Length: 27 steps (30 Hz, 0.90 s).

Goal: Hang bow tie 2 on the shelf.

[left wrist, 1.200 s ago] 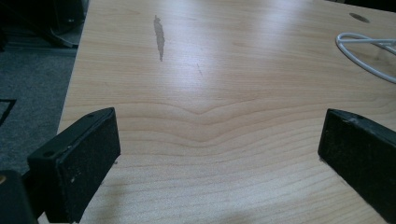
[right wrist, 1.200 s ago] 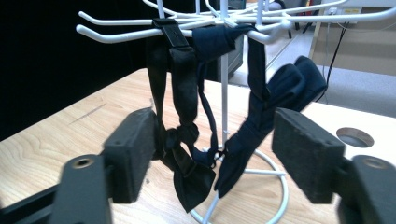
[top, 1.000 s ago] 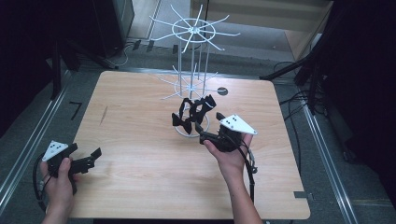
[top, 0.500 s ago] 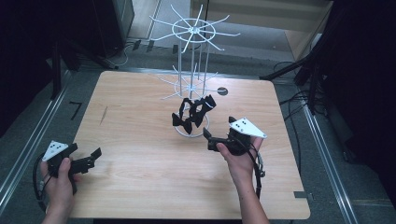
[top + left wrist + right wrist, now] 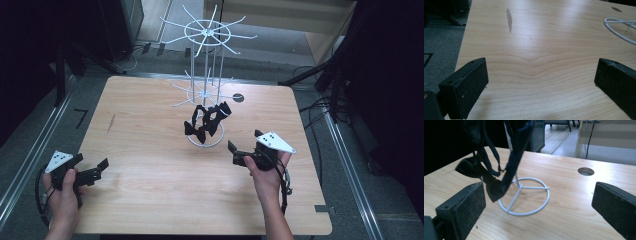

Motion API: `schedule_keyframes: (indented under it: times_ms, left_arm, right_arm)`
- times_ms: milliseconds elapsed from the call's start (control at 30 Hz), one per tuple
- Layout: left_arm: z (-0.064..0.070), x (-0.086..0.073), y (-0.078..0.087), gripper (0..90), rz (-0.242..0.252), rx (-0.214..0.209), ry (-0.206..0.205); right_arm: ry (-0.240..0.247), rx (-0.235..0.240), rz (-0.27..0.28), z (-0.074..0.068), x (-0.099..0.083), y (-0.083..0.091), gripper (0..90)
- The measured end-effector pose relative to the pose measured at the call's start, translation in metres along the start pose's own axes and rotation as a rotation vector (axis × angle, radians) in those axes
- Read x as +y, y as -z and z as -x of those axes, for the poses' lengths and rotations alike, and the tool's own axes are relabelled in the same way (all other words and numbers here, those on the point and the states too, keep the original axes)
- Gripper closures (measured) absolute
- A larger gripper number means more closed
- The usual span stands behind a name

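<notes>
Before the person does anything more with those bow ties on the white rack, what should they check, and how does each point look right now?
1. Right tool open: ok, its jaws stand wide apart with nothing between them.
2. Left tool open and empty: ok, bare table between its jaws.
3. Black bow ties hanging on the rack: ok, they dangle from a lower arm above the ring base.
4. Rack standing upright: ok.
5. Right tool apart from the bow ties: ok, a gap shows in the high view.
6. How firmly the ties are hooked on: cannot tell.
</notes>
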<state>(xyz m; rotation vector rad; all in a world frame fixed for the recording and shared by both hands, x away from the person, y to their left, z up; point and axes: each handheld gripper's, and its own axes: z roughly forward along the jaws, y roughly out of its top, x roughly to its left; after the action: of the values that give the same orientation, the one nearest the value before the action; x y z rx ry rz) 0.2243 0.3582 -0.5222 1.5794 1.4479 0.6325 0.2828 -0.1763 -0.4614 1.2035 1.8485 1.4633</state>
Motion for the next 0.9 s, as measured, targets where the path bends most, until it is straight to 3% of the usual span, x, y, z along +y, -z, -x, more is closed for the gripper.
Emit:
schedule_keyframes:
  times_ms: [900]
  left_arm:
    - [0.0,0.0,0.0,0.0,0.0,0.001,0.0]
  right_arm:
    - [-0.049,-0.096,-0.044,0.055,-0.042,0.04,0.0]
